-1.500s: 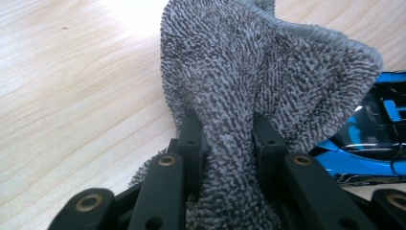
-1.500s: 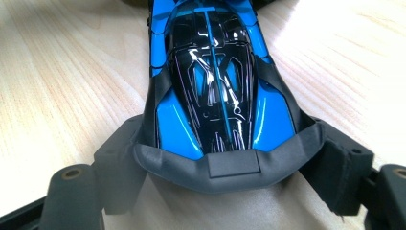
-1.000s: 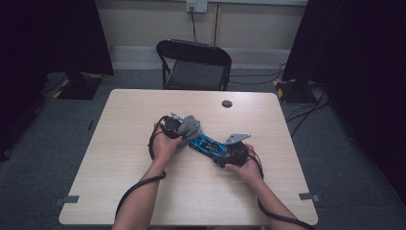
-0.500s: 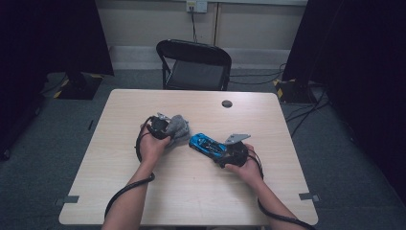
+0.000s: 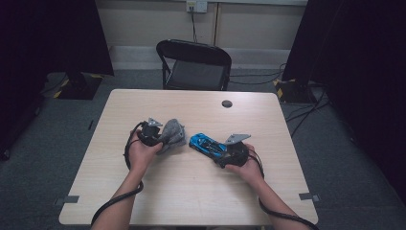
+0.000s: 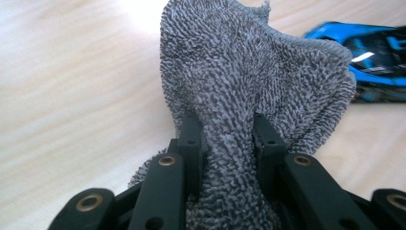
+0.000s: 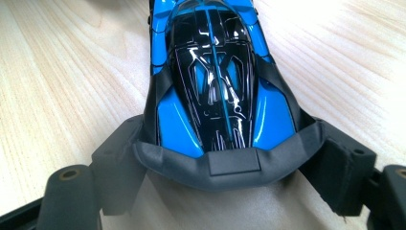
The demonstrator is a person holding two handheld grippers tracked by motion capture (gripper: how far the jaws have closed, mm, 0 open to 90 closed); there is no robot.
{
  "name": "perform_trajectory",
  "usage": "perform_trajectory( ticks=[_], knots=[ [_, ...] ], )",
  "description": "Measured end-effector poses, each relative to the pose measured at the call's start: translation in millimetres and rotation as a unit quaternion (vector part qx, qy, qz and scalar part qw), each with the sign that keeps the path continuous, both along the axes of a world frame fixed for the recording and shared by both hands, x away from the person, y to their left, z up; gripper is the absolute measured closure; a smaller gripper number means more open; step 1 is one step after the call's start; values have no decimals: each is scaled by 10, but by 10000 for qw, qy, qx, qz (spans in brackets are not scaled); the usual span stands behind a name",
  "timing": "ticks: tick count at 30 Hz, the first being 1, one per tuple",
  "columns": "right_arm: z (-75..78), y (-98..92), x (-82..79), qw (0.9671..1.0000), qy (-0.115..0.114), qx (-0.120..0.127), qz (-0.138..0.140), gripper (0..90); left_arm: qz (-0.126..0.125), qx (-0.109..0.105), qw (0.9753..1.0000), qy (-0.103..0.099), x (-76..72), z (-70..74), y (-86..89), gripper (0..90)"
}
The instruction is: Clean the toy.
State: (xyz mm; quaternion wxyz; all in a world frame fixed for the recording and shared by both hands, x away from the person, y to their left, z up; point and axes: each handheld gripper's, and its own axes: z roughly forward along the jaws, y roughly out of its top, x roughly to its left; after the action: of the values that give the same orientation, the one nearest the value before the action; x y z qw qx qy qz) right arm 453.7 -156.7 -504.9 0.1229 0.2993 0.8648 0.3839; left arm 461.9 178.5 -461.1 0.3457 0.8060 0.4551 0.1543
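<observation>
A grey terry cloth [image 5: 174, 133] is bunched up on the wooden table [image 5: 191, 191], left of centre, and my left gripper [image 5: 154, 136] is shut on it. Close up, the cloth [image 6: 249, 81] is pinched between the two black jaws of the left gripper [image 6: 227, 139]. A blue and black toy race car [image 5: 207, 144] sits just right of the cloth, with a small gap between them. My right gripper [image 5: 229, 154] is shut on the car's rear end. In the right gripper view the toy car [image 7: 215, 76] points away from me, its tail clamped by the right gripper [image 7: 230, 158].
A black folding chair [image 5: 195, 64] stands behind the table's far edge. A small dark round disc [image 5: 227, 103] lies on the table near the far right. Cables trail from both grippers over the near edge.
My left gripper has carried the cloth leftwards, off the toy car, leaving a gap between them. The right gripper and the car have stayed put.
</observation>
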Motion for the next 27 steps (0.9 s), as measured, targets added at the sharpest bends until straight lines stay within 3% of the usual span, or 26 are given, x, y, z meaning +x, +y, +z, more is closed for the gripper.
perform_trajectory(
  ticks=[8, 13, 20, 25, 27],
  knots=[
    [20, -20, 4, 9999, 149, 37, 3, 196, -98, -172, 9998, -62, -149, 53, 11, 709],
    [102, -25, -1, 9999, 125, 67, 33, 191, -120, -206, 9997, -102, -210, 75, 45, 709],
    [242, -41, -10, 9998, 129, -94, 156, 181, -183, -195, 9996, -95, -287, 104, 90, 709],
    [372, -46, 25, 9998, 83, 88, 137, 181, -277, -253, 9992, -131, -346, 121, 65, 709],
    [426, -38, 46, 9995, 138, 283, 100, 186, -327, -258, 9990, -128, -368, 127, 54, 709]
  ],
)
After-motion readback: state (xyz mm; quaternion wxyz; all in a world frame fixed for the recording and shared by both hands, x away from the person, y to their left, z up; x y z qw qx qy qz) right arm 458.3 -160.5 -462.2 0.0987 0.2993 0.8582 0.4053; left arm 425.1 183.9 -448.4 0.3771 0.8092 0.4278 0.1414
